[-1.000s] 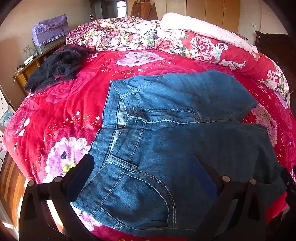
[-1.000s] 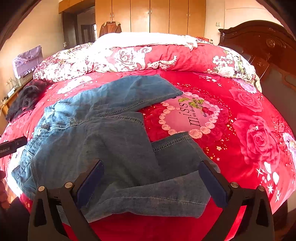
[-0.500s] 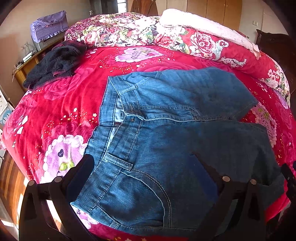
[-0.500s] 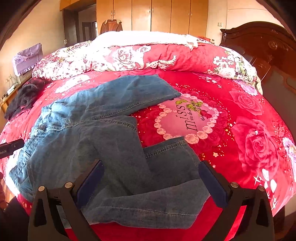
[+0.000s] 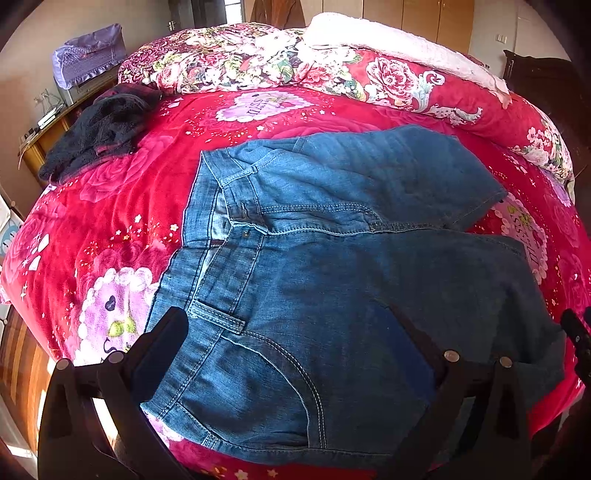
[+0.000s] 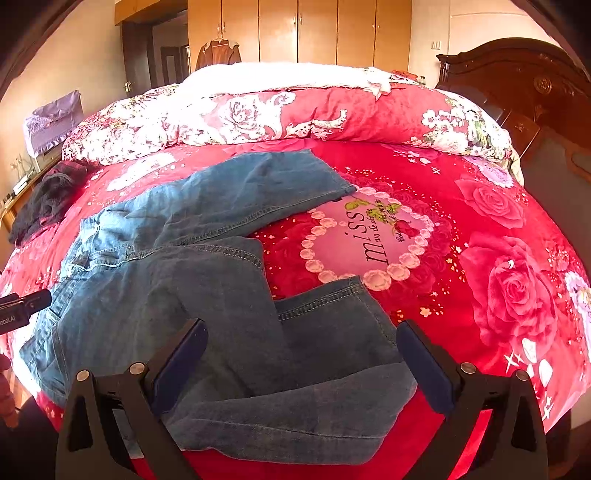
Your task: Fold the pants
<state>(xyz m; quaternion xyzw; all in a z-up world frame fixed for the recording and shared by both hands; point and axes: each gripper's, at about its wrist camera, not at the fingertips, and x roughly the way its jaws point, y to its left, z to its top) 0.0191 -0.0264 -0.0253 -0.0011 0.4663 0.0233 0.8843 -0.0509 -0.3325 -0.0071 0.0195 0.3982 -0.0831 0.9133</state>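
Blue denim pants (image 5: 332,266) lie spread on a red floral bedspread (image 5: 122,218), waistband to the left, legs running right. In the right wrist view the pants (image 6: 166,280) show both legs with their lower parts folded back; the near leg's hem (image 6: 332,291) lies doubled near the bed's front edge. My left gripper (image 5: 291,343) hovers open above the near hip and pocket, touching nothing. My right gripper (image 6: 303,350) hangs open over the near leg's folded end, empty too.
A dark fleece garment (image 5: 99,129) lies at the bed's far left. A rolled floral quilt (image 6: 280,114) with a white blanket runs along the far side. A dark wooden headboard (image 6: 517,88) stands at right, wardrobes (image 6: 299,29) behind, a side table (image 5: 44,129) left.
Both grippers have pulled back and risen slightly, so the pants sit a little farther away in both views. The pants have not moved, and both grippers stay open.
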